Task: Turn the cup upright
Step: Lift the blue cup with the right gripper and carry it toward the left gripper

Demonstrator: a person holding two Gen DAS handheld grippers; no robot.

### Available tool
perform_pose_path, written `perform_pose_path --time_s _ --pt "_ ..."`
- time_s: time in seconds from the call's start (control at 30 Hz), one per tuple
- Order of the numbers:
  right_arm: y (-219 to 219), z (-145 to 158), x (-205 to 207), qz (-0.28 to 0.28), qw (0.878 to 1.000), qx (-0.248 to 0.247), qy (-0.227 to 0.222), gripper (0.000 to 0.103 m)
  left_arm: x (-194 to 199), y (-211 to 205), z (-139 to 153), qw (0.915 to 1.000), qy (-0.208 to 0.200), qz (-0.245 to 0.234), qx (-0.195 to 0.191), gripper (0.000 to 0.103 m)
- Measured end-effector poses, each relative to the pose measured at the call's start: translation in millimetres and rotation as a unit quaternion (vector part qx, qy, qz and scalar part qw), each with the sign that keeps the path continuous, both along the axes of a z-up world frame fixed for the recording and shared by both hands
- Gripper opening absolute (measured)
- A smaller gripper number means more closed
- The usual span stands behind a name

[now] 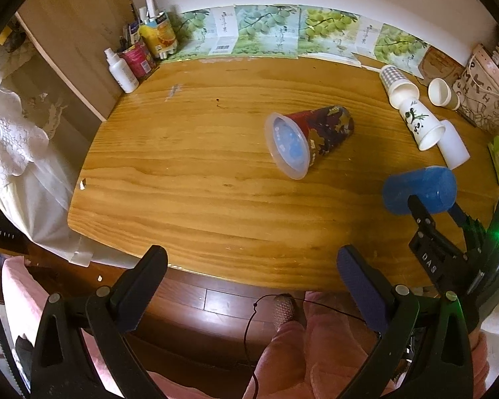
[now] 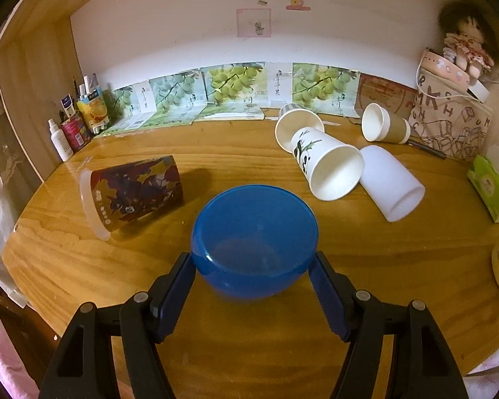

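Observation:
A blue plastic cup (image 2: pixel 254 242) sits between the fingers of my right gripper (image 2: pixel 252 262), which is shut on its sides; its mouth faces up toward the camera, tilted. It also shows in the left wrist view (image 1: pixel 419 193), held just above the wooden table (image 1: pixel 189 179). My left gripper (image 1: pixel 249 266) is open and empty at the table's near edge. A dark red patterned cup with a clear lid (image 1: pixel 311 136) lies on its side mid-table; it also shows in the right wrist view (image 2: pixel 133 191).
Several paper cups lie on their sides at the back right: a panda-print cup (image 2: pixel 326 169), a plain white one (image 2: pixel 392 183), a brown-sleeved one (image 2: pixel 384 128). A tissue pack (image 2: pixel 490 188), a printed bag (image 2: pixel 449 126), and bottles at the back left (image 2: pixel 73 129) line the edges.

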State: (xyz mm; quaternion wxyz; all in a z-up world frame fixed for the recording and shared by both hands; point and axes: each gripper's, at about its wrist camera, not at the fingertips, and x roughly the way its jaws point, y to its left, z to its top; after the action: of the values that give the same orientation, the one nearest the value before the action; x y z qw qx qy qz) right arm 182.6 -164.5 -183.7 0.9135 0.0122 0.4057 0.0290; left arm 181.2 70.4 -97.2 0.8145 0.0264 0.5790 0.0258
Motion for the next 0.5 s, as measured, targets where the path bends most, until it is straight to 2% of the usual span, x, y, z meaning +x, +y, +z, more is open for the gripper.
perform_pose_path --time_s 0.33,0.5 --pt "-3 -4 -27 -0.013 1.000 0.008 0.026 0.071 -3 -11 -8 0.9996 0.010 -0.024 -0.012 0.102" --pt "-5 -16 -36 -0.024 0.998 0.021 0.056 0.070 -2 -16 -13 0.9993 0.016 -0.033 -0.013 0.102"
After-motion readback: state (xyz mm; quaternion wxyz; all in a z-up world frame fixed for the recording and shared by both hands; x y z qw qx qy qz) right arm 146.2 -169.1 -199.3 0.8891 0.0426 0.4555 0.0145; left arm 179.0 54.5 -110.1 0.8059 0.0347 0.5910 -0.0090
